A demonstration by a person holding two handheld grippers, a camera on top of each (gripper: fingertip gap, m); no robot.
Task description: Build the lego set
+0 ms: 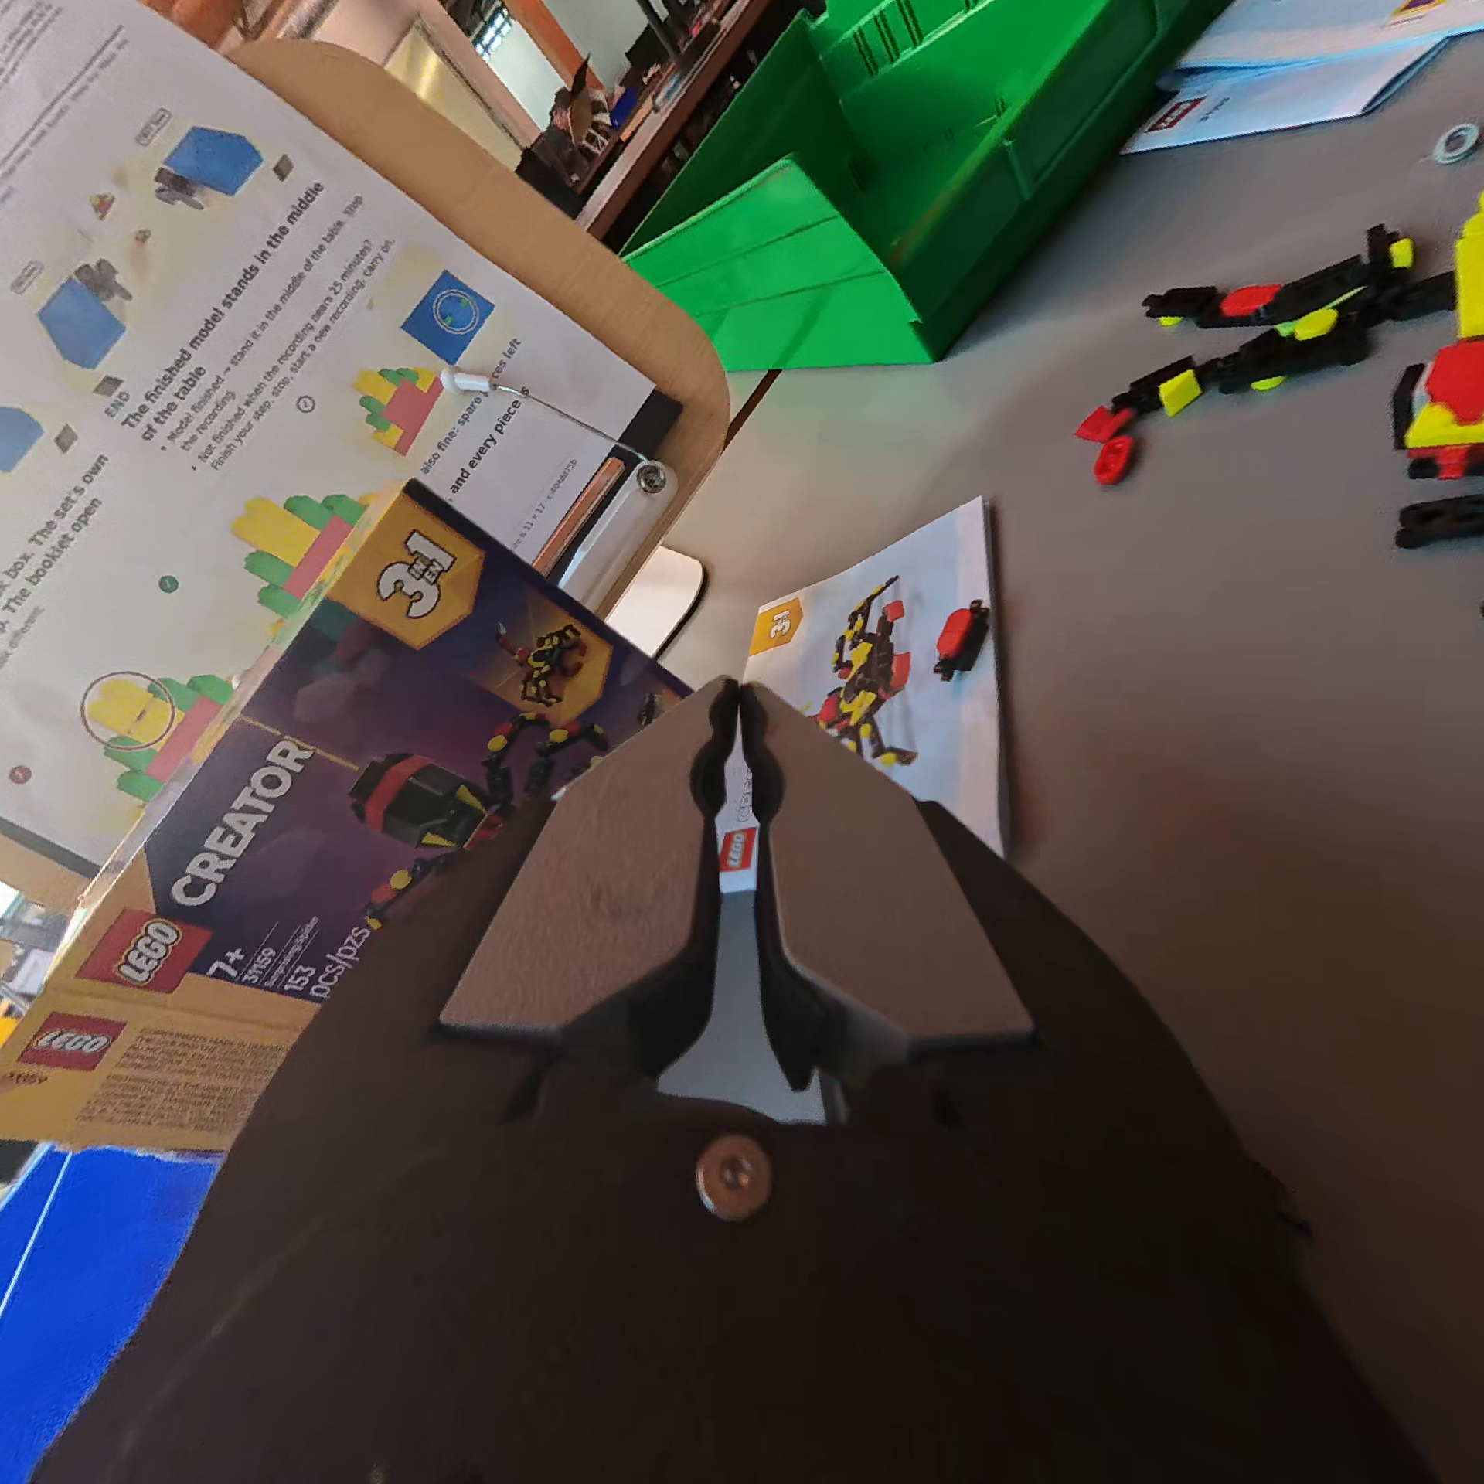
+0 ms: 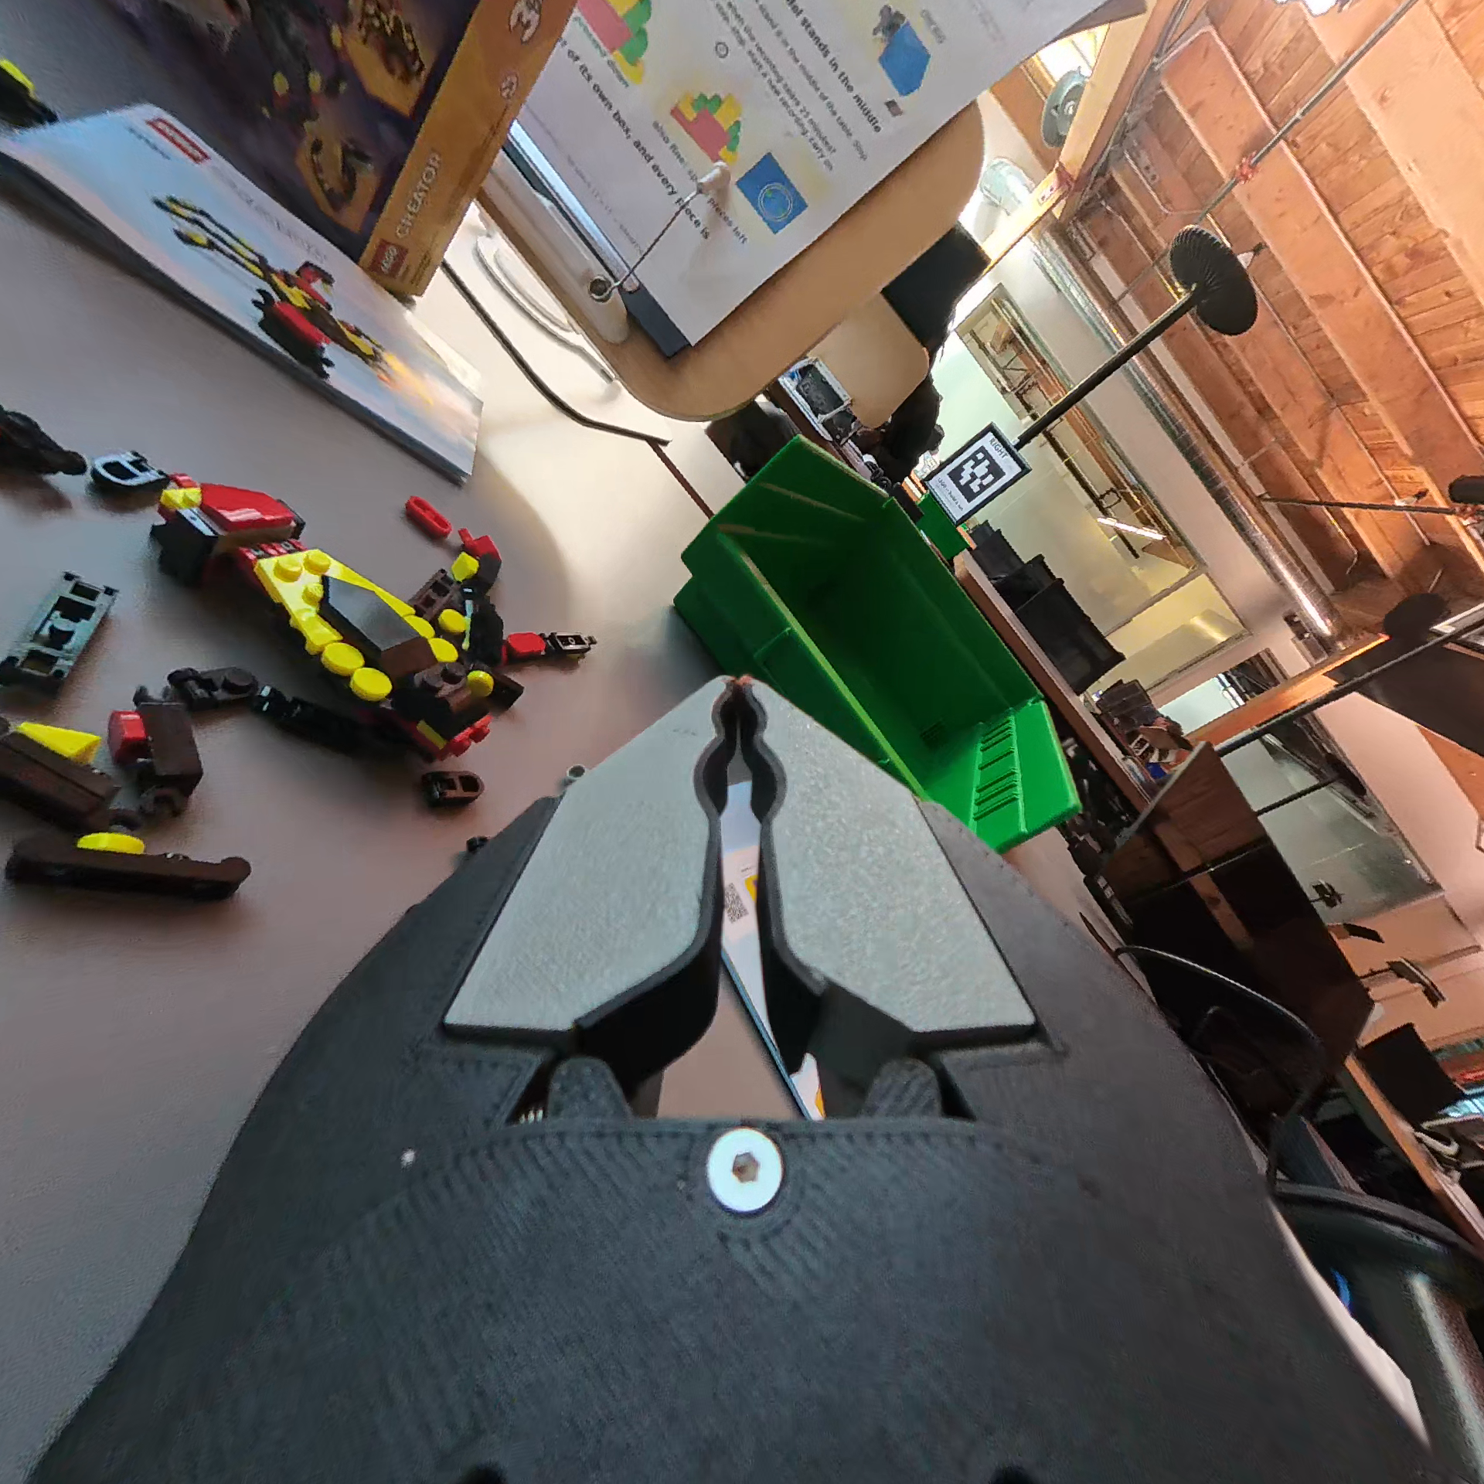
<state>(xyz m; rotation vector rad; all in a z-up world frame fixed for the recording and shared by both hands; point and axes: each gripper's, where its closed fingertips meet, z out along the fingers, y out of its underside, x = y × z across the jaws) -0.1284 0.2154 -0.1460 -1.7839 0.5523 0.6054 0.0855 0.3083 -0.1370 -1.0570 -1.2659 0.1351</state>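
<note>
My left gripper (image 1: 739, 691) is shut, its fingertips meeting above the near edge of an instruction booklet (image 1: 899, 666) that lies flat on the grey table (image 1: 1164, 723). A small red and black piece (image 1: 960, 634) rests on the booklet. A purple and yellow building-set box (image 1: 385, 763) stands just left of the gripper. My right gripper (image 2: 737, 684) is shut, its fingertips touching, in front of a green bin (image 2: 883, 642). A partly built yellow, red and black brick model (image 2: 337, 634) lies to its left. A second printed booklet (image 2: 743, 883) shows between its fingers.
Loose dark, red and yellow pieces (image 2: 120, 867) lie scattered around the model, with a dark grey frame piece (image 2: 56, 634). A printed sheet on a wooden stand (image 1: 241, 321) rises behind the box. The green bin also shows in the left wrist view (image 1: 883, 201), with papers (image 1: 1325, 72) beyond. Spacing between my two grippers at the tips: around 25 cm.
</note>
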